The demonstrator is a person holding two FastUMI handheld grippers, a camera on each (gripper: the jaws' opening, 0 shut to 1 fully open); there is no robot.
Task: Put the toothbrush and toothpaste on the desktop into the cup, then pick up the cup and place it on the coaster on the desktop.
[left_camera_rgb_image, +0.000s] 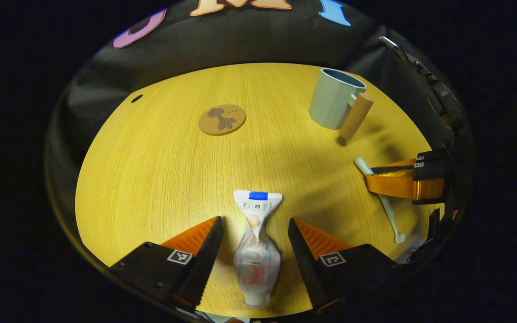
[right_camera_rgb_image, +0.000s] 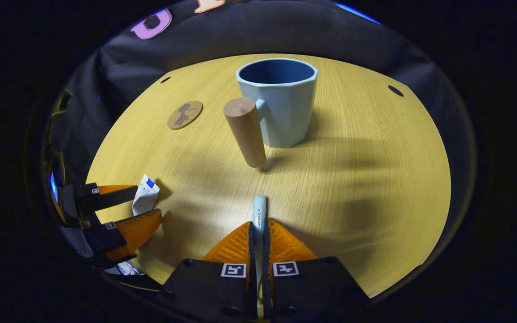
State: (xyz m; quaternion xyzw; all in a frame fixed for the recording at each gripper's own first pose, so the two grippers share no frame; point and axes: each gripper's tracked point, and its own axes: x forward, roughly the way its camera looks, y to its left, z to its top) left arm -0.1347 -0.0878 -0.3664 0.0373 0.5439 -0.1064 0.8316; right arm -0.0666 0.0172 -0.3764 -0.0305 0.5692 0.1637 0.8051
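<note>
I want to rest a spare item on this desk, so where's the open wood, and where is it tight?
Open: the stretch between the round cork coaster and the white toothpaste tube, and the wood right of the pale blue cup. Tight: the strip by the wooden handle, where the right gripper clamps the white toothbrush.

In the right gripper view the slim white toothbrush (right_camera_rgb_image: pixel 259 214) vanishes between the right gripper's (right_camera_rgb_image: pixel 258 233) closed fingers, while the crumpled white toothpaste tube (right_camera_rgb_image: pixel 145 194) is mostly hidden, apparently behind the left gripper (right_camera_rgb_image: pixel 144 206).
</note>
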